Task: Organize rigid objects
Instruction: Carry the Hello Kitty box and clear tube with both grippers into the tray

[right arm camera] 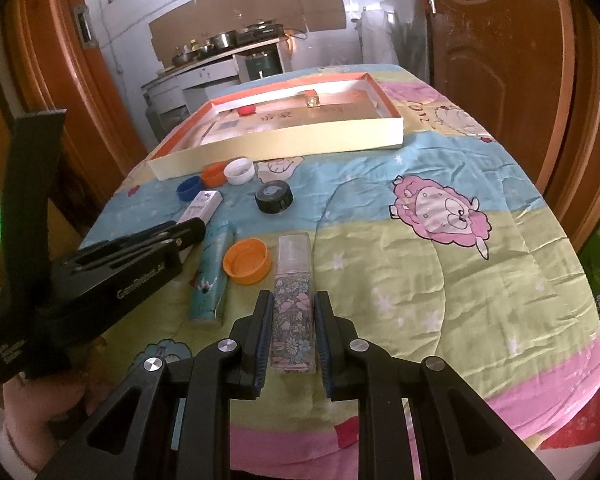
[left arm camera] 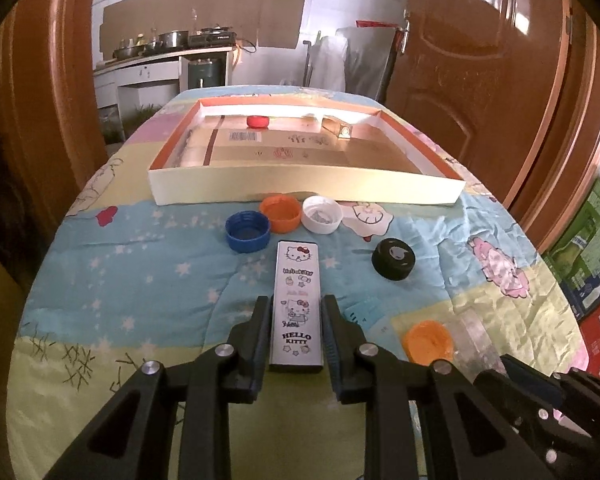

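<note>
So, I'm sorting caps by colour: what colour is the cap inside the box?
Red cap, clearest in the left wrist view, near the box's far wall.

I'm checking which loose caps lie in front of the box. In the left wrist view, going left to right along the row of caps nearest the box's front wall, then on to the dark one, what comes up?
Blue cap → orange cap → white cap → black cap, which lies apart and nearer the camera.

Soft daylight, glare on the doors, strong fisheye bending at edges.
</note>
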`<state>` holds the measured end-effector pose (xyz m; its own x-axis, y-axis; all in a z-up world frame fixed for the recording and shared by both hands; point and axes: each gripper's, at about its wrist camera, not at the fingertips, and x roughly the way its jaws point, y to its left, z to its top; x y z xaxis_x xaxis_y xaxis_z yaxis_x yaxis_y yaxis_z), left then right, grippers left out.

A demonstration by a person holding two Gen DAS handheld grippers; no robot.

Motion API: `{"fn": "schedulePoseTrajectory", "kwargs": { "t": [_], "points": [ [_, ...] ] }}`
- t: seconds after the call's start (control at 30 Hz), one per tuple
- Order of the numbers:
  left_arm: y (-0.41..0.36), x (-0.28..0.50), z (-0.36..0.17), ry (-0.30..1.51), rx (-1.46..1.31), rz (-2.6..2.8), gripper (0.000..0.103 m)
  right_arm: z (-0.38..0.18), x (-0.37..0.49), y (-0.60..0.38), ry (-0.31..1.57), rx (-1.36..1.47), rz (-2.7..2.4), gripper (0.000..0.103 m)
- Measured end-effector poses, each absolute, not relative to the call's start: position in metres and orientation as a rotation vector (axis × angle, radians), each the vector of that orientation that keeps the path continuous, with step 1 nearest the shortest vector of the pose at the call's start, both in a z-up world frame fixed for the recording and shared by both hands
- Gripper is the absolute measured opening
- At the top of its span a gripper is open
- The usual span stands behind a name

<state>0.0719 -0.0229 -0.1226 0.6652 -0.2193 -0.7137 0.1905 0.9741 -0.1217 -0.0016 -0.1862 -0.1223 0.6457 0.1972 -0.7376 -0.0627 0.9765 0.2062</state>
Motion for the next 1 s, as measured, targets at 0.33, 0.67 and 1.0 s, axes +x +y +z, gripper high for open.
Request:
{"fn": "schedulePoseTrajectory", "kwargs": {
  "t": [0.33,0.67,1.0],
  "points": [
    [-0.019,0.059,-0.093,0.739,-0.046,-0.251,0.025,-0.114,0.001,-0.193,0.831,0.182,0.145,0.021],
    [-0.021,0.063,-0.065,0.689,-0.026,-0.232,0.025,-0.093,0.015,-0.201,0.785,0.169,0.134,0.021],
    [-0.015,0.089,-0.046,0.672,-0.020,-0.183,0.025,-0.062,0.050,-0.200,0.730,0.115,0.155,0.021]
  ]
}}
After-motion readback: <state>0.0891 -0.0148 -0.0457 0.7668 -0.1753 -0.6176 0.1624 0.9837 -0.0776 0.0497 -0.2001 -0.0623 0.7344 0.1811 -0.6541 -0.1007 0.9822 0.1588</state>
